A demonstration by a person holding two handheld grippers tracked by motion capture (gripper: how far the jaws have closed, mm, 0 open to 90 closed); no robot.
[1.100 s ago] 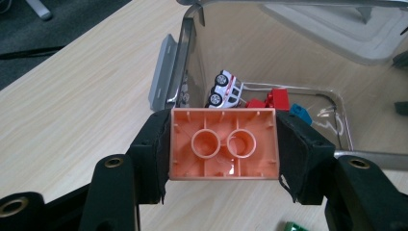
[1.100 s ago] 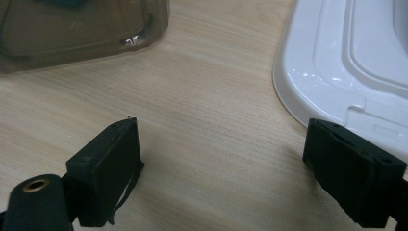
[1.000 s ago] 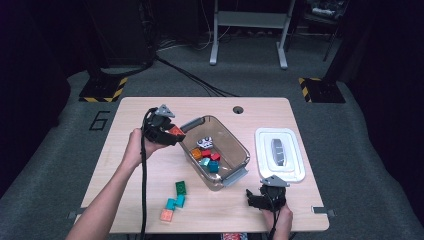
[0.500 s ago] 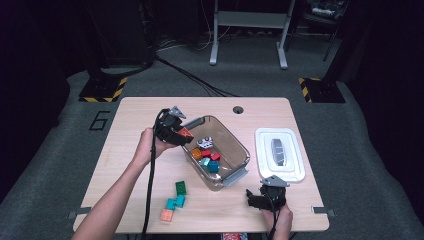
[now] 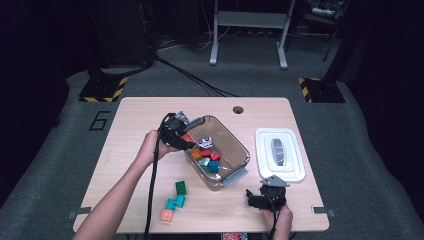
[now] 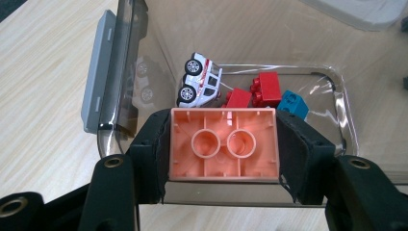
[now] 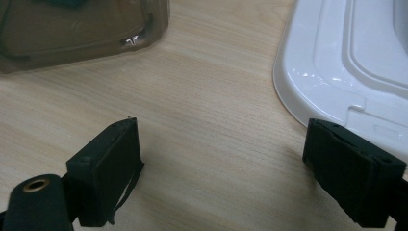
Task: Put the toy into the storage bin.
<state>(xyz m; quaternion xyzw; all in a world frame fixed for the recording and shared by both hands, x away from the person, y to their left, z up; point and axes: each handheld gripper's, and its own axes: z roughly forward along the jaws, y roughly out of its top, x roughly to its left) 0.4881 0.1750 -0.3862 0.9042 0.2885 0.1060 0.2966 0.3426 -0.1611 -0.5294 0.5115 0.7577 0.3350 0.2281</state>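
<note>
The left gripper [image 6: 223, 144] has its two black jaws pinching a salmon-orange building block [image 6: 223, 144] by its two short ends. The block's hollow underside faces the camera, showing two round tubes and thin ribs. It hangs just over the near rim of a clear smoky plastic bin [image 6: 122, 77], above the opening.

The block looks like rigid moulded plastic: light, stiff, and not fragile. Its walls are smooth and probably a little slippery, so the flat opposite sides, as gripped now, seem the safest hold. A corner grip would likely let it twist out.

Inside the bin lie a white toy car [image 6: 199, 82] on its side, two red blocks [image 6: 267, 89] and a blue block [image 6: 293, 103]. A grey latch runs along the bin's edge.

From above, the left hand [image 5: 150, 147] holds that gripper at the bin's left edge. More loose blocks [image 5: 174, 202], green, teal and orange, wait on the wooden surface [image 5: 140, 115] near the person.

The right gripper [image 7: 223, 168] rests low over the surface with its jaws spread wide and nothing between them, just beside a white lid [image 7: 346, 62].
</note>
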